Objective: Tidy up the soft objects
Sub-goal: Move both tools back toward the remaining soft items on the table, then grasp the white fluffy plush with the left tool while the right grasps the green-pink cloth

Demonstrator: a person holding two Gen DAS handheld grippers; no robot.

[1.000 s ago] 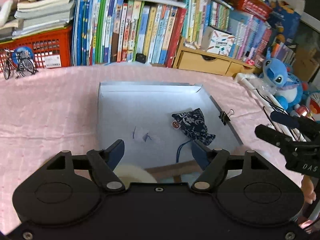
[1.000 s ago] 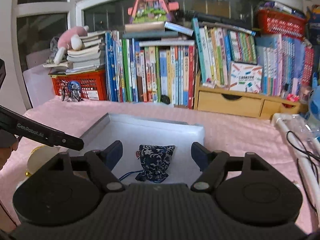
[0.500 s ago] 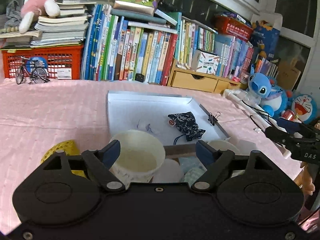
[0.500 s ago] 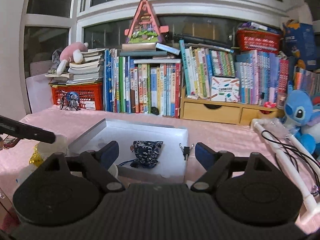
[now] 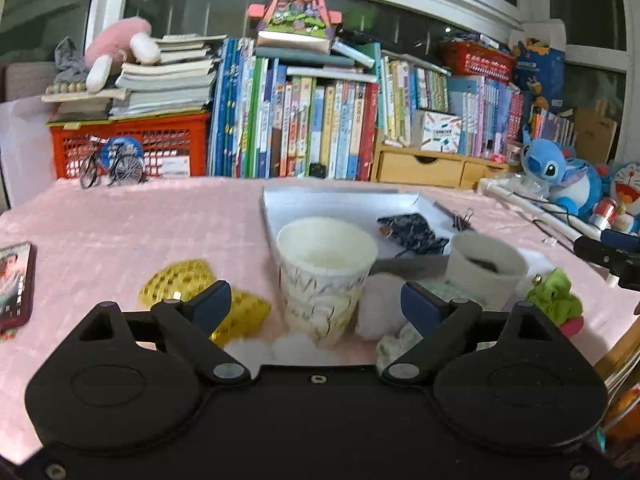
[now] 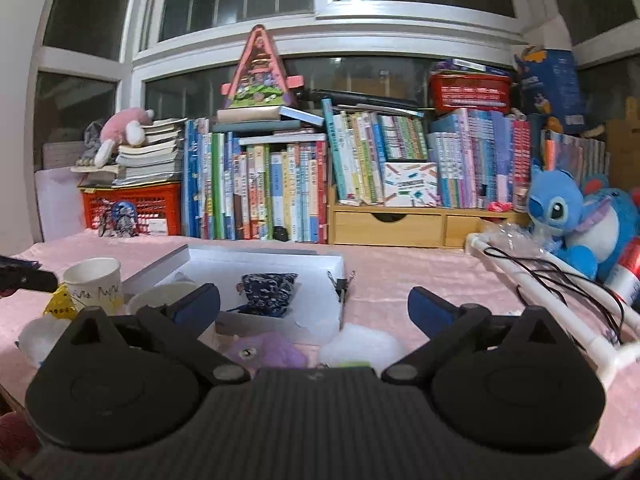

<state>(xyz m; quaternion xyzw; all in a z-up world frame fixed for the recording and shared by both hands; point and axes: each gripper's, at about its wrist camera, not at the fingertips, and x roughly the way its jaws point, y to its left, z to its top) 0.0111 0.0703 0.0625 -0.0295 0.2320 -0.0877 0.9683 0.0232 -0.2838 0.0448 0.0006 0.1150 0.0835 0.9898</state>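
While both my left tongs [image 5: 316, 302] and right tongs [image 6: 314, 304] hang released and empty, the purple plush [image 6: 266, 350] lies on the desk [image 6: 420, 276] just below my right pair, nearer than my left.

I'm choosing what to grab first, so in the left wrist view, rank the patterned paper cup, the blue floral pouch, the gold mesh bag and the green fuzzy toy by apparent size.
1. patterned paper cup, though nearest the camera
2. gold mesh bag, partly hidden by the left tool
3. blue floral pouch and green fuzzy toy look alike; the pouch is farther
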